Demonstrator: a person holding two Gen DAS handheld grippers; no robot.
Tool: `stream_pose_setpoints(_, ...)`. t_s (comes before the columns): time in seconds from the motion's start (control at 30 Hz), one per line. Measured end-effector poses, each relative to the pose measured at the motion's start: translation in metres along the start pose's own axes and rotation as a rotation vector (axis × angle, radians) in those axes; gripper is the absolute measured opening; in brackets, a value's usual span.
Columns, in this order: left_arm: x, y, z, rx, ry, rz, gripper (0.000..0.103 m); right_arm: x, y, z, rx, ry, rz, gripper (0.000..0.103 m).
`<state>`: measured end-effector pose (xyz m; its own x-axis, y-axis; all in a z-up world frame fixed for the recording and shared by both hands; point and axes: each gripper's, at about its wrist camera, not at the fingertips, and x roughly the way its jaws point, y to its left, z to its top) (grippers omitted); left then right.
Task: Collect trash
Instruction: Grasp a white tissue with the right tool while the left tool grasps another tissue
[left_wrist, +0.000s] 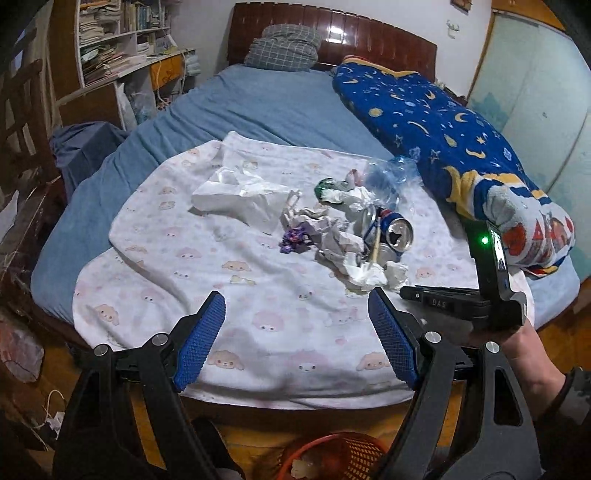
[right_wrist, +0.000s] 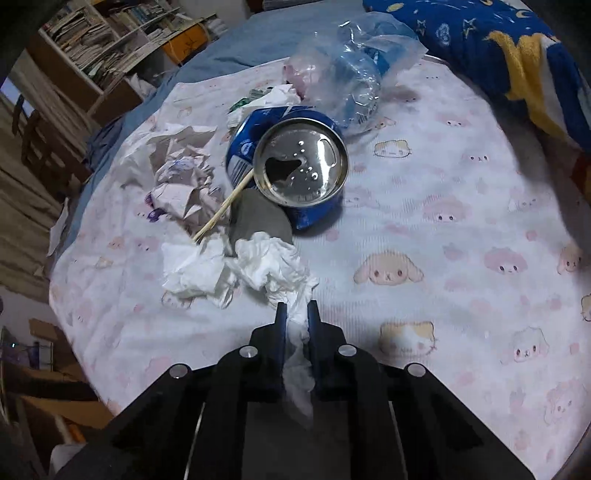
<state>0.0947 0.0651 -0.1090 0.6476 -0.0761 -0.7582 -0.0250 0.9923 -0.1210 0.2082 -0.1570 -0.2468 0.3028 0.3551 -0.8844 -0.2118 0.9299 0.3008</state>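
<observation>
Right wrist view shows our right gripper (right_wrist: 295, 310) clenched on a crumpled white tissue (right_wrist: 273, 266) at the near edge of the trash pile on the pink animal-print blanket (right_wrist: 443, 258). We judge the tissue very light and soft, so any pinched fold should hold it, though it may tear. Our left gripper (left_wrist: 295, 332) hangs released and empty above the blanket, with an orange basket (left_wrist: 332, 454) below it on the floor. We count one crushed blue can (right_wrist: 295, 158), one wooden stick (right_wrist: 225, 206), one clear plastic bottle (right_wrist: 351, 74), one purple wrapper (left_wrist: 293, 240) and several paper wads.
</observation>
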Motion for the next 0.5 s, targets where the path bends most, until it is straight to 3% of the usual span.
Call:
stream_pose_setpoints(0.17, 0.019, -0.015, 0.002, 0.009, 0.031, -0.034, 0.080, -0.040, -0.010, -0.004, 0.033, -0.052, 0.022, 0.010)
stream_pose_setpoints(0.37, 0.089, -0.052, 0.011, 0.004, 0.126, -0.111, 0.080, -0.114, -0.036, -0.024, 0.086, -0.146, 0.048, 0.010)
stream_pose_setpoints(0.5, 0.123, -0.080, 0.013, 0.053, 0.143, -0.096, 0.080, -0.138, -0.058, -0.044, 0.117, -0.157, 0.052, 0.010)
